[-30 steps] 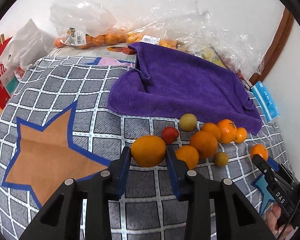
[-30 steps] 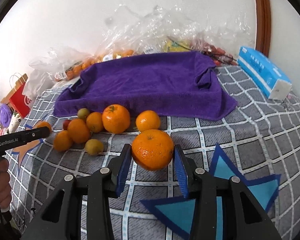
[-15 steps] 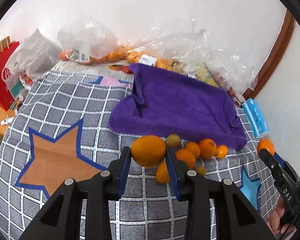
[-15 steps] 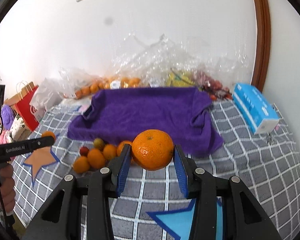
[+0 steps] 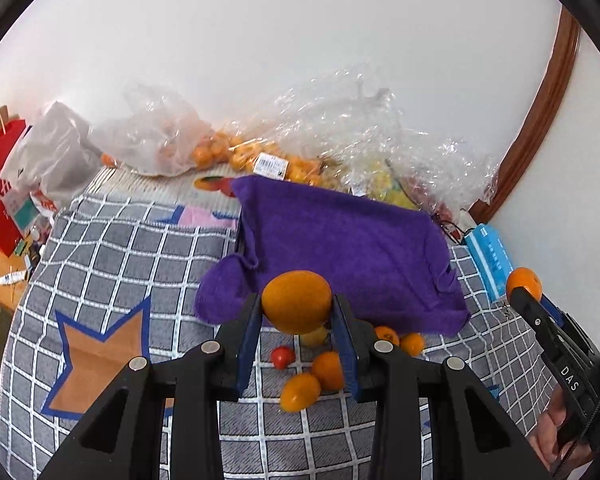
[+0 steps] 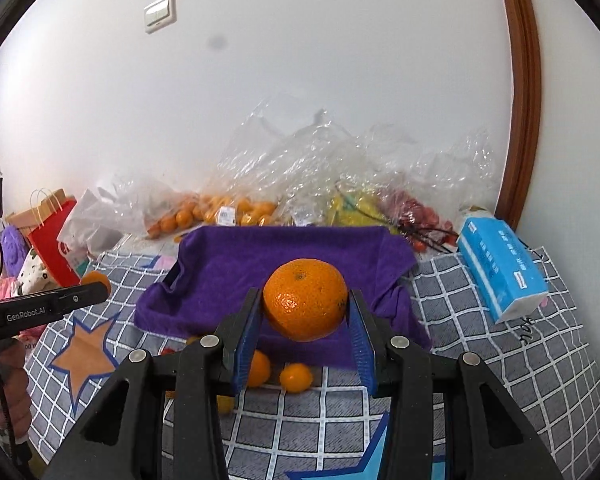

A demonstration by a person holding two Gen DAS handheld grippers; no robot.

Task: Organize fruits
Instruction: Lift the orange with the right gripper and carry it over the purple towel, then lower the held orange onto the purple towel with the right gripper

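My left gripper (image 5: 296,320) is shut on a smooth orange (image 5: 296,300), held in the air above the bed. My right gripper (image 6: 305,322) is shut on a bigger, dimpled orange (image 6: 305,305), also lifted. That right gripper (image 5: 521,292) shows at the right edge of the left wrist view, with its orange (image 5: 524,282). The left gripper (image 6: 96,288) shows at the left of the right wrist view. A purple towel (image 5: 348,256) covers a tray beyond both. Several small oranges (image 5: 300,392), a red fruit (image 5: 282,357) and a yellowish one (image 5: 314,336) lie on the checked blanket (image 5: 112,256) in front of the towel.
Clear plastic bags of fruit (image 5: 236,152) pile up along the white wall. A blue tissue pack (image 6: 500,268) lies to the right of the towel. A red paper bag (image 5: 4,196) and a grey bag (image 5: 52,156) stand at the left. A person's hand (image 6: 12,396) holds the left gripper's handle.
Both grippers have risen with their oranges and tilted up. The fruit pile and the towel now sit lower and smaller in both views, and more wall shows.
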